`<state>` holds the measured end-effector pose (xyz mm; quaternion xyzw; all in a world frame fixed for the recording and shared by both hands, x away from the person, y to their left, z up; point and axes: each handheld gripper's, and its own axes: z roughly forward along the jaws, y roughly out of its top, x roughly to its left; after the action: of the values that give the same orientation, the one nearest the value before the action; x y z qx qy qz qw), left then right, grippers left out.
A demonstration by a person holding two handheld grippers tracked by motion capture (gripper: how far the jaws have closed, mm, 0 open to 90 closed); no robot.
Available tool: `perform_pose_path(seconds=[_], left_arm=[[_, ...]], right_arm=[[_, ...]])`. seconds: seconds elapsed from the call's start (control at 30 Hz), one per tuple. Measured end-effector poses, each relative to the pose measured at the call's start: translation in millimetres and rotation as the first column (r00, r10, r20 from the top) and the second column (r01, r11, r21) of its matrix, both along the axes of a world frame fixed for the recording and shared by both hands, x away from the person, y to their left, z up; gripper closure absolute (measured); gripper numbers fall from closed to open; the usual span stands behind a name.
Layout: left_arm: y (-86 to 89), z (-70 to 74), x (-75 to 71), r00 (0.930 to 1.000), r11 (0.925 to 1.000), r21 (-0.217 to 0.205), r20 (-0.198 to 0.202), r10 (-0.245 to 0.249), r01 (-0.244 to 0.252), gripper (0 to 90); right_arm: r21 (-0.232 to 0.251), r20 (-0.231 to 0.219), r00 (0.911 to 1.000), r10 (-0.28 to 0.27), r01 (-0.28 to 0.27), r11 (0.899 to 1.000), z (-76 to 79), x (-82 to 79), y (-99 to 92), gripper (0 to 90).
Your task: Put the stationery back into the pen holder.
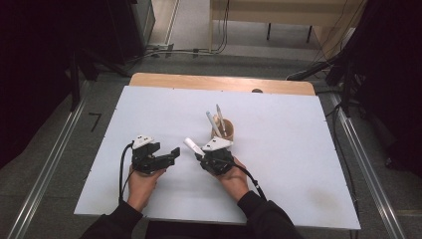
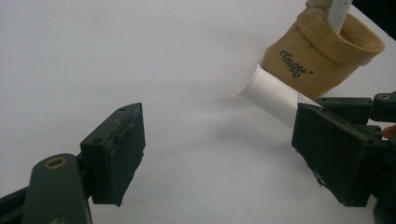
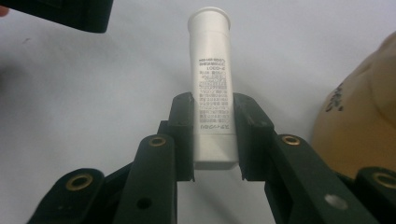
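Observation:
My right gripper (image 1: 202,155) (image 3: 212,137) is shut on the lower end of a white printed tube (image 1: 191,145) (image 3: 210,70). The tube sticks out past the jaws toward the upper left in the high view and hangs just over the white board. In the left gripper view the tube (image 2: 271,91) lies in front of a tan cup (image 2: 317,60). My left gripper (image 1: 164,151) (image 2: 219,154) stands open a little to the left of the tube, its jaws wide apart with nothing between them.
The tan cup (image 1: 225,130) (image 3: 359,121) stands just behind my right gripper and holds two pens (image 1: 217,119). Everything rests on a white board (image 1: 278,169) over a wooden table. Dark stands and cables flank the table on the floor.

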<state>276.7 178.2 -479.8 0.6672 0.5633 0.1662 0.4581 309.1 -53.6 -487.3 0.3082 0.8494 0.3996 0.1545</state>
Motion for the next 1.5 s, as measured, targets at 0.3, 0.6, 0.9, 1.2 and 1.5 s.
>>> perform_pose_path(seconds=[0.3,0.6,0.9,1.2,1.5], left_arm=[[-13.5,4.0,-2.6,0.9989,0.9989,-0.006,0.005,-0.047,0.047,17.2],[-38.6,7.7,-0.5,0.99,0.9889,-0.046,0.006,-0.141,0.141,20.5],[-59.8,8.7,5.1,0.9792,0.9755,-0.089,-0.009,-0.203,0.201,22.9],[-81.2,8.6,13.2,0.9736,0.9701,-0.091,-0.019,-0.227,0.225,22.9],[-92.1,11.5,17.1,0.9663,0.9538,-0.167,-0.021,-0.257,0.25,24.6]], right_arm=[[0.021,0.035,0.9991,0.022,-0.023,1.0,12.0,-15.5,-22.4,69.5],[0.054,0.046,0.9989,-0.008,0.005,0.999,18.7,-21.5,-50.9,69.5],[0.053,0.062,0.9978,-0.025,0.021,0.998,17.8,-29.3,-73.5,69.5],[0.079,0.06,0.9966,-0.056,0.051,0.996,14.9,-33.0,-89.6,69.4],[0.088,0.059,0.997,-0.05,0.045,0.995,13.8,-31.9,-89.8,69.4]])
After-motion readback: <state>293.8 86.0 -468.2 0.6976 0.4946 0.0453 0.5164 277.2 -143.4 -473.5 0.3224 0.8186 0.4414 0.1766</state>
